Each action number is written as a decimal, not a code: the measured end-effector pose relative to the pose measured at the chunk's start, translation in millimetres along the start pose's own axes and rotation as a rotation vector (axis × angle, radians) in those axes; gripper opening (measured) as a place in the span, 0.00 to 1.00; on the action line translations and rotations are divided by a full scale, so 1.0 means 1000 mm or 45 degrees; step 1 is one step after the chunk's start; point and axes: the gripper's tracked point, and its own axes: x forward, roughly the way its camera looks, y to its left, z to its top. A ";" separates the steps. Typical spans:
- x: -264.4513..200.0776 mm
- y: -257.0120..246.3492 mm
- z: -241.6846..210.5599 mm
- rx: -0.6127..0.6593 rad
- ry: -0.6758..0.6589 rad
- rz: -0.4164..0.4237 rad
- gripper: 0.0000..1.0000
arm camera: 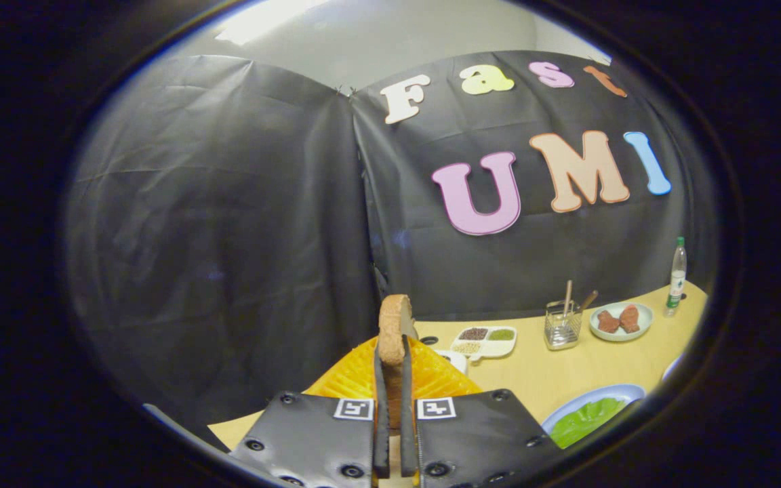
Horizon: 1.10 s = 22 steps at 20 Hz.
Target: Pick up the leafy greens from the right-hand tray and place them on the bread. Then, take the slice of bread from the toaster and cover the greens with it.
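Bread (394,325) stands edge-up between the fingers, gripper (394,369) clamped on it above the orange toaster (356,376). Greens (584,420) lie in a tray on the desk at about 4 o'clock from the fingertips, near.

Jaws closed on an upright bread slice (395,325), which blocks the line straight ahead. Orange toaster (363,376) sits right under and behind it. Right of that the bench (553,373) carries a seed dish (484,341), wire holder (562,325), plate (621,320), bottle (676,278). Open bench between seed dish and the near tray of greens (587,417)
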 end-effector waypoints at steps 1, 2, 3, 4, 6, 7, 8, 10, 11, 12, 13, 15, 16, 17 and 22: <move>-0.002 0.001 0.004 0.019 -0.019 0.009 0.09; -0.005 0.002 0.008 0.040 -0.028 0.022 0.09; -0.010 0.002 0.011 0.065 -0.032 0.034 0.09; -0.014 0.001 0.015 0.092 -0.042 0.045 0.09; -0.025 -0.006 0.024 0.128 -0.067 0.040 0.09; -0.031 -0.012 0.028 0.150 -0.087 0.033 0.09; -0.037 -0.017 0.035 0.178 -0.111 0.029 0.09; -0.052 -0.031 0.049 0.236 -0.169 0.017 0.09; -0.061 -0.039 0.055 0.258 -0.200 0.002 0.09; -0.071 -0.051 0.061 0.279 -0.234 -0.018 0.09; -0.080 -0.063 0.065 0.304 -0.268 -0.042 0.09; -0.097 -0.088 0.067 0.378 -0.325 -0.095 0.09; -0.105 -0.099 0.065 0.422 -0.345 -0.118 0.09; -0.111 -0.110 0.063 0.454 -0.362 -0.142 0.09; -0.122 -0.160 0.026 0.595 -0.334 -0.246 0.09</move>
